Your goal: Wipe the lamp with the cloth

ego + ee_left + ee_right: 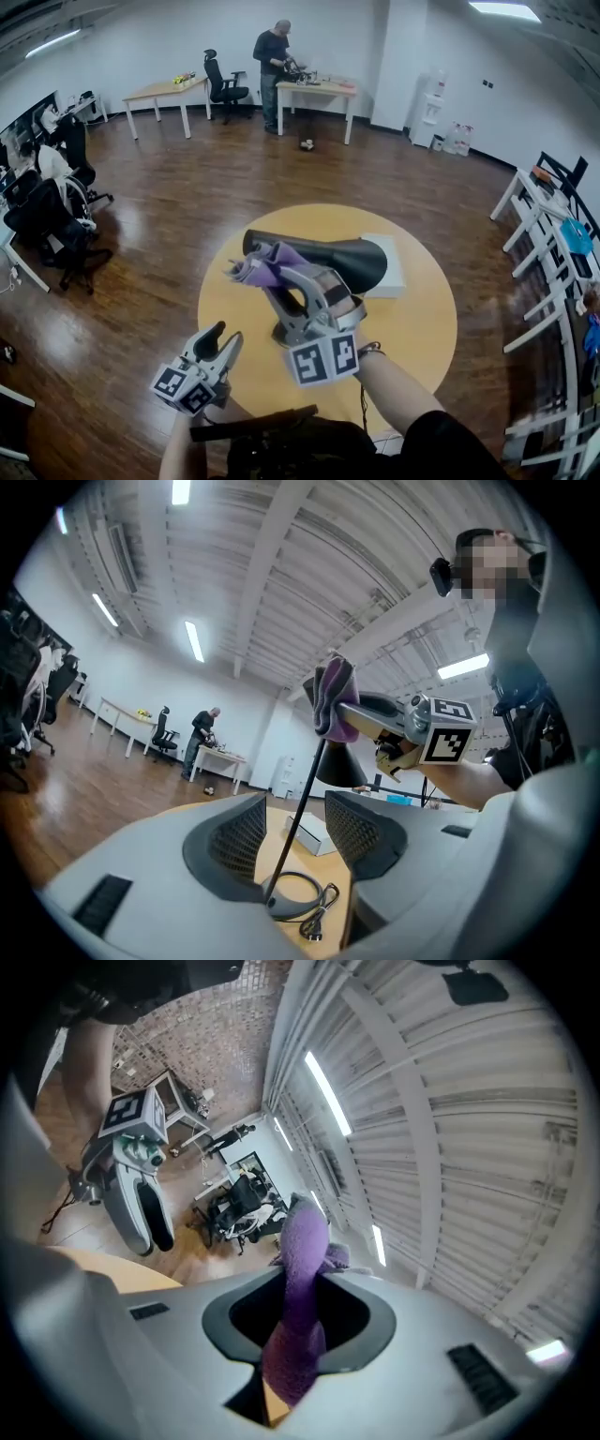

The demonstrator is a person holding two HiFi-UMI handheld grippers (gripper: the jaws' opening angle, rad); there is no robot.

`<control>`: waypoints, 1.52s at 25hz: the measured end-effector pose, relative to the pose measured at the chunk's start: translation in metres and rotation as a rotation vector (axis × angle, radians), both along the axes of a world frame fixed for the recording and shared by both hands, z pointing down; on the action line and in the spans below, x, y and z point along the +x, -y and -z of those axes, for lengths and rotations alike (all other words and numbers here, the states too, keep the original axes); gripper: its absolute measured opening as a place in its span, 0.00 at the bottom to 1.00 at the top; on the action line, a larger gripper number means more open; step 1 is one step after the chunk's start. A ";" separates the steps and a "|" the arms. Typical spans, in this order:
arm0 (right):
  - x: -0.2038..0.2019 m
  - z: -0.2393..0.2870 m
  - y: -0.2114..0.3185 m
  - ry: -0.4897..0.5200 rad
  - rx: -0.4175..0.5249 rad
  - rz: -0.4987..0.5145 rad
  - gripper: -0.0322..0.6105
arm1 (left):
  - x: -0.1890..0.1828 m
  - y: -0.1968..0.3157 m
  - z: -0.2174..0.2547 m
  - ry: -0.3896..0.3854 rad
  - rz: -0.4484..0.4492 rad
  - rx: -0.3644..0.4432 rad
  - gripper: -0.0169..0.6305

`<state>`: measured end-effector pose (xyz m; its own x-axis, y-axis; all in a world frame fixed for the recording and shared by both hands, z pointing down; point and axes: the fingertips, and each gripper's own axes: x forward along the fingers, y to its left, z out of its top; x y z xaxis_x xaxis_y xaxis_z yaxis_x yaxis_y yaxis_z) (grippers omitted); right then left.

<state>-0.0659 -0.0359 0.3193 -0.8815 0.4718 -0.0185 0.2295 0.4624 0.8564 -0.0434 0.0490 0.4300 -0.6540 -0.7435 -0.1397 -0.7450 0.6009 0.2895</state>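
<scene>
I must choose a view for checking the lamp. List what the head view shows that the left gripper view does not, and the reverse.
Head view only: the whole round outline of the table and the left gripper from outside, marker cube included. Left gripper view only: the lamp's thin stem, base and coiled cable, seen between its own open jaws. Both: the right gripper shut on the purple cloth by the black lamp shade, the white box, the person at the far desk.
</scene>
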 end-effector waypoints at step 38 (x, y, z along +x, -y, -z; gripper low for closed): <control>0.025 -0.103 0.182 -0.152 0.154 -0.384 0.20 | -0.007 0.053 0.009 -0.028 -0.129 0.030 0.31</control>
<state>-0.0406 -0.2180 0.4226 -0.9807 0.0968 0.1697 0.1946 0.4081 0.8919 -0.0501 -0.0041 0.4212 -0.5570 -0.8175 -0.1465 -0.8070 0.4911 0.3280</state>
